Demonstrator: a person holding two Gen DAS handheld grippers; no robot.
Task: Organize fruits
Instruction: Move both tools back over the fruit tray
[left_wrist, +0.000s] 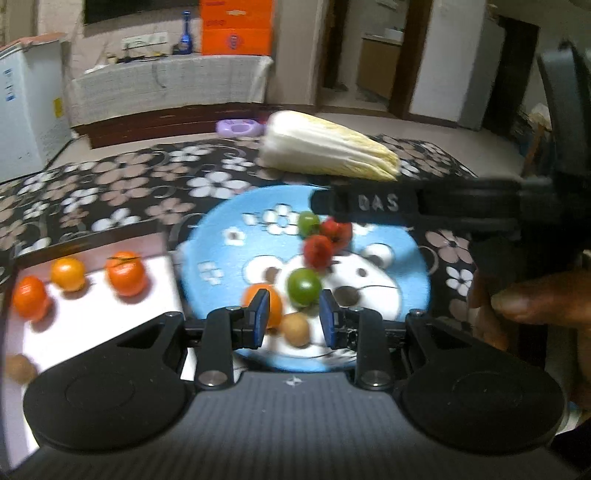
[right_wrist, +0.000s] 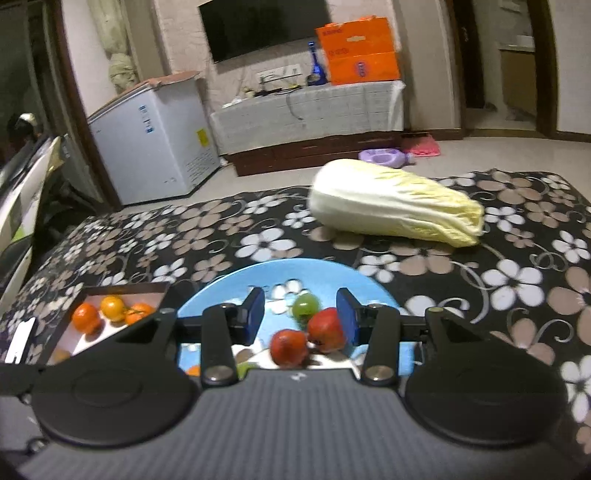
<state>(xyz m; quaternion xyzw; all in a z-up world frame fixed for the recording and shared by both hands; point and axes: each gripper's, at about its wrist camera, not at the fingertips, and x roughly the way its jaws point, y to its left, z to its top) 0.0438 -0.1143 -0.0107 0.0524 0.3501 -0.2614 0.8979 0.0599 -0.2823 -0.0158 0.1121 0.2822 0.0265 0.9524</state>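
Three oranges (left_wrist: 77, 280) sorted in tray (left_wrist: 92, 325); mixed fruits left on blue plate (left_wrist: 229, 258). Left gripper (left_wrist: 293, 319) jaws narrow, empty; right gripper (right_wrist: 301, 317) jaws apart around red fruit (right_wrist: 327, 328), not gripping.

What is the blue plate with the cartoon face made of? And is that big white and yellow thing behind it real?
The blue plate looks like smooth plastic or melamine: flat printed flowers and a face, even colour. The blur hides any shine, so ceramic is possible. The big thing is a napa cabbage. It looks real: ribbed pale stalks and crinkled yellow leaf tips, matte, not glossy.
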